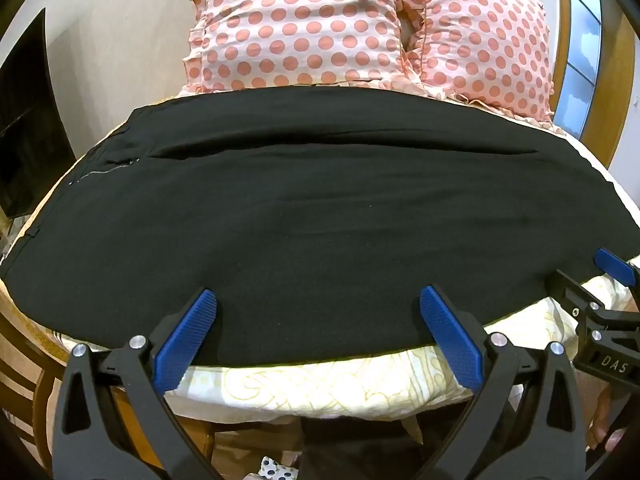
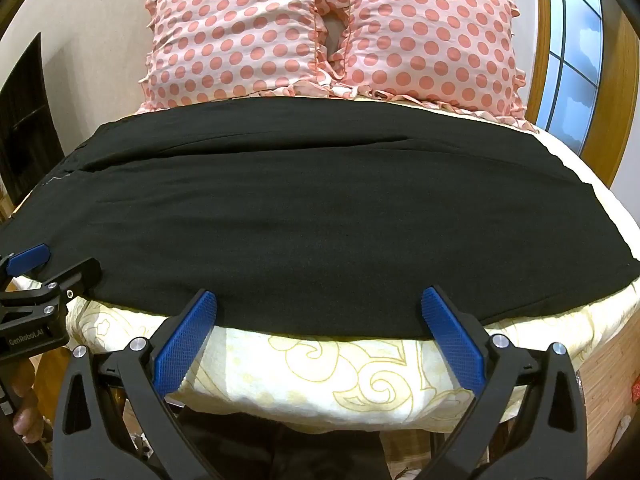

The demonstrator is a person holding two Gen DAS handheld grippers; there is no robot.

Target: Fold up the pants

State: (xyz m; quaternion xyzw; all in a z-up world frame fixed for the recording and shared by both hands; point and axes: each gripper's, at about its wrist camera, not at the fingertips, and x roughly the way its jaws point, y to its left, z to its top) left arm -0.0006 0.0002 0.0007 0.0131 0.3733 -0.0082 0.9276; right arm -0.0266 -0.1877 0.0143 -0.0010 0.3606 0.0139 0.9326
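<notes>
The black pants [image 1: 304,216] lay spread flat across the bed [image 2: 320,376], just in front of the two polka-dot pillows [image 2: 328,32], with the zipper end toward the left. The left claw [image 1: 318,320] was spread wide open over the pants' near edge, gripping nothing. The right claw [image 2: 318,320] was likewise wide open at the pants' near edge, empty.

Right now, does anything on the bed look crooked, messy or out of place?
Nothing stands out. The black pants lie flat across the bed, with only a shallow crease running lengthwise. Both the left gripper and the right gripper are open at the near edge.
</notes>
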